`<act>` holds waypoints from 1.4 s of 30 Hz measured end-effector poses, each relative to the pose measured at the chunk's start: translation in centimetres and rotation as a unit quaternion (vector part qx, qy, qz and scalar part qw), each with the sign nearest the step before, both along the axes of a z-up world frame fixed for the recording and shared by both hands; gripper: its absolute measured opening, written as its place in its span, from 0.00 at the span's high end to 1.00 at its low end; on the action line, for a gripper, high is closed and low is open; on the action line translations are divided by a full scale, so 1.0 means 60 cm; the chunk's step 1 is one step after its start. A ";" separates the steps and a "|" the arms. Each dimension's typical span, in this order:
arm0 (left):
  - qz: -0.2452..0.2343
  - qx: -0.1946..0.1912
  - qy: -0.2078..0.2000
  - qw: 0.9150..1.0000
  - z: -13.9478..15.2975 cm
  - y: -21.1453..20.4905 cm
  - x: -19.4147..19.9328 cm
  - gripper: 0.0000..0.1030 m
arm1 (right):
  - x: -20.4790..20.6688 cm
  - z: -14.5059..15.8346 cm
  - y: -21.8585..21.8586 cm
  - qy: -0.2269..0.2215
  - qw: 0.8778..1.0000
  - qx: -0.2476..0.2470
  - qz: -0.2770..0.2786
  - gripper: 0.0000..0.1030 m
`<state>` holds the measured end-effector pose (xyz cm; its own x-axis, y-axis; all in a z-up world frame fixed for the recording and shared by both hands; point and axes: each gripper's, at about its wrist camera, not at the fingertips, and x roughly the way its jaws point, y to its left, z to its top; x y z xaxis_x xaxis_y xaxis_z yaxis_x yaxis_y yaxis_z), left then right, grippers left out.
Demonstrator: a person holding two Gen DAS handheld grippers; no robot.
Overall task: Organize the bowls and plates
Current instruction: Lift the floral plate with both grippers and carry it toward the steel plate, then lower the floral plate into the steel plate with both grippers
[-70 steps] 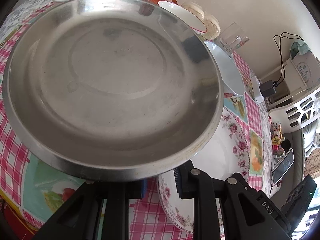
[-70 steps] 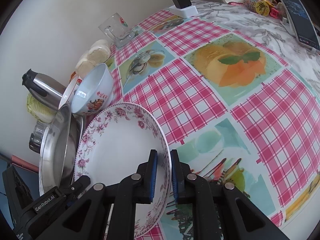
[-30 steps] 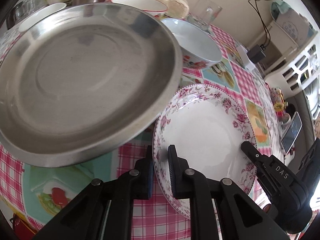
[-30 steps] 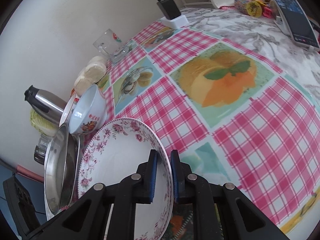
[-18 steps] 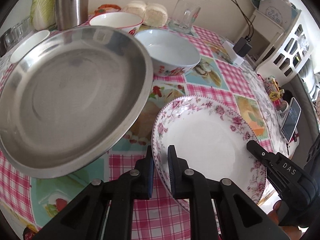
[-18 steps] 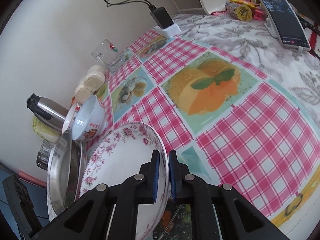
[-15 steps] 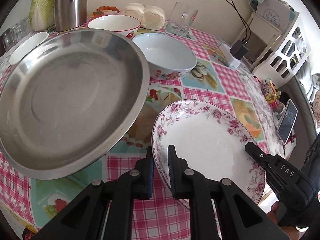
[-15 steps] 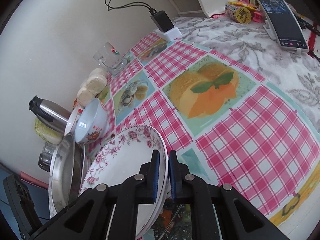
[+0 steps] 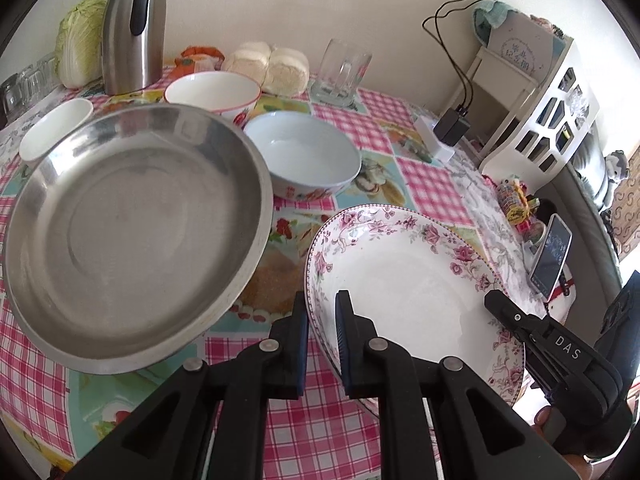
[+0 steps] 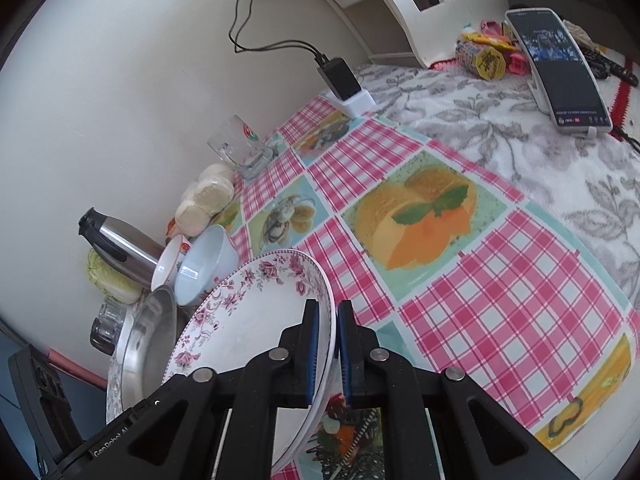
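A white plate with pink flowers point(image 9: 408, 280) hangs tilted a little above the checked tablecloth point(image 9: 432, 184), held by two opposite edges. My left gripper point(image 9: 322, 308) is shut on its near-left rim. My right gripper point(image 10: 328, 316) is shut on the other rim, and its tip shows in the left wrist view point(image 9: 494, 300). In the right wrist view the flowered plate point(image 10: 248, 320) hides the left gripper's fingertips. A large steel plate point(image 9: 132, 232) lies to the left, apart from both grippers. A flowered rim point(image 10: 114, 396) shows under the steel plate point(image 10: 148, 344).
Behind the plates stand a pale blue bowl point(image 9: 304, 156), a red-rimmed white bowl point(image 9: 212, 94) and a small white bowl point(image 9: 56, 128). Along the wall: steel flask point(image 9: 132, 28), cabbage point(image 9: 80, 40), buns point(image 9: 272, 66), glass mug point(image 9: 340, 72), charger point(image 9: 450, 130). A phone point(image 10: 560, 72) leans at the right.
My left gripper has left the steel plate and taken the flowered plate's rim. Both grippers have since risen with that plate, and more of the table shows.
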<state>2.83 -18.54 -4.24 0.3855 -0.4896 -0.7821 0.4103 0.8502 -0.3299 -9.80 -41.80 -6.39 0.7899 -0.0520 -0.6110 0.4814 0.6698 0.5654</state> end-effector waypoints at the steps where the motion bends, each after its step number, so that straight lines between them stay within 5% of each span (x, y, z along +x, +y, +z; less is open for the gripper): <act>1: 0.002 -0.006 -0.002 1.000 0.005 0.003 0.000 0.87 | -0.001 0.005 0.001 -0.005 1.000 -0.002 -0.001 0.90; 14: 0.036 -0.080 -0.009 0.996 0.038 0.064 0.020 0.87 | 0.010 0.062 0.044 -0.051 0.998 -0.022 0.012 0.90; 32: 0.124 -0.123 0.004 0.985 0.025 0.213 0.092 0.87 | 0.111 0.073 0.175 -0.035 0.994 -0.048 0.088 0.90; 42: 0.184 -0.160 0.033 0.969 -0.007 0.309 0.124 0.88 | 0.173 0.066 0.247 -0.026 0.989 -0.049 0.135 0.90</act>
<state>10.28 0.00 -4.64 0.5353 -0.5496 -0.6414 0.0674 0.7847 -0.6162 0.57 -26.99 -2.45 0.8130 0.1079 -0.5722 0.2498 0.8230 0.5102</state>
